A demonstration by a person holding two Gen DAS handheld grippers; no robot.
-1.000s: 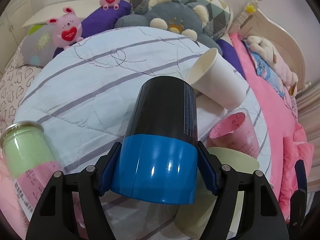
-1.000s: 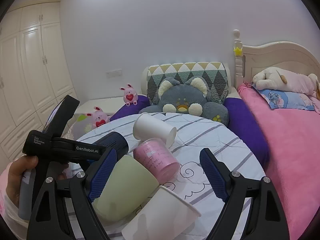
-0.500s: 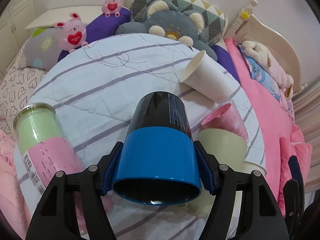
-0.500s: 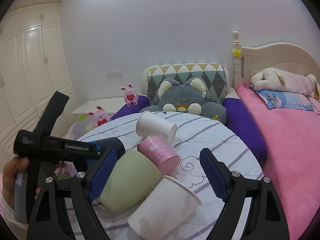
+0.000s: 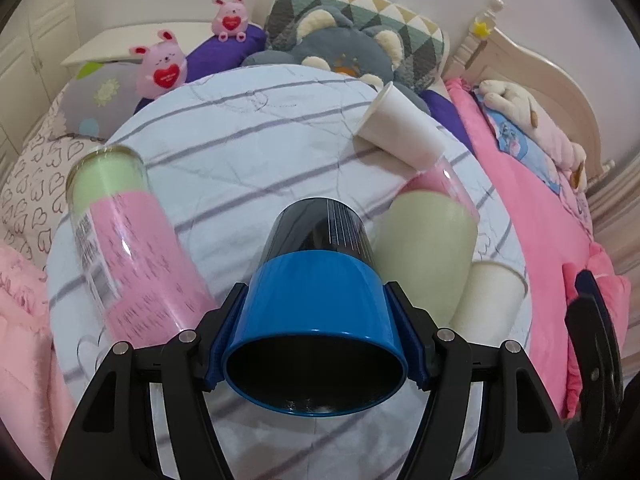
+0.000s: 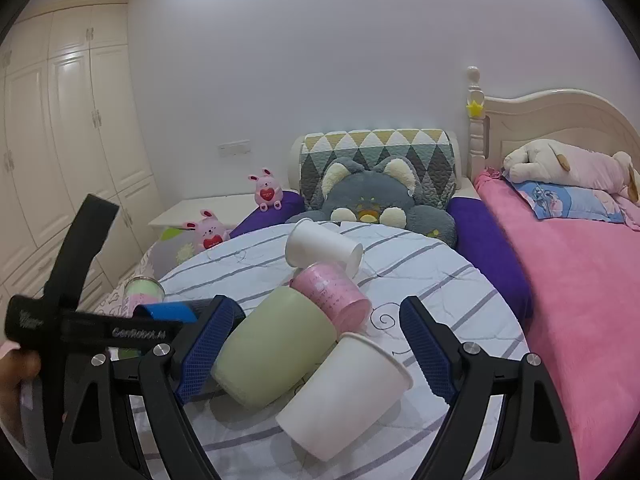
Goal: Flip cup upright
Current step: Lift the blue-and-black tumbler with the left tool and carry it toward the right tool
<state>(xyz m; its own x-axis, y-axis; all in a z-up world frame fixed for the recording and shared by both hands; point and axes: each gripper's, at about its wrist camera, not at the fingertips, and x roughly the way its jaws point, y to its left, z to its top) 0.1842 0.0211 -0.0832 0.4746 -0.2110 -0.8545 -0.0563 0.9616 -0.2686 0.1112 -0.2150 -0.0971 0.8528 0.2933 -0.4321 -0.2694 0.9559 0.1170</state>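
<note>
One blue-black cup (image 5: 316, 300) gripped, five others, jar (image 5: 120, 232) blurred

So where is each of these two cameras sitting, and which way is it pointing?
Left wrist: sits on the left gripper, looking along its fingers at the blue cup they clamp, mouth towards the lens, over the striped table; only gripper fingers show.
Right wrist: sits on the right gripper, jaws open, facing the headboard across the tipped cups; the left gripper and a bit of hand show at left.
Shared: blue cup, green cup, grey plush.
</note>
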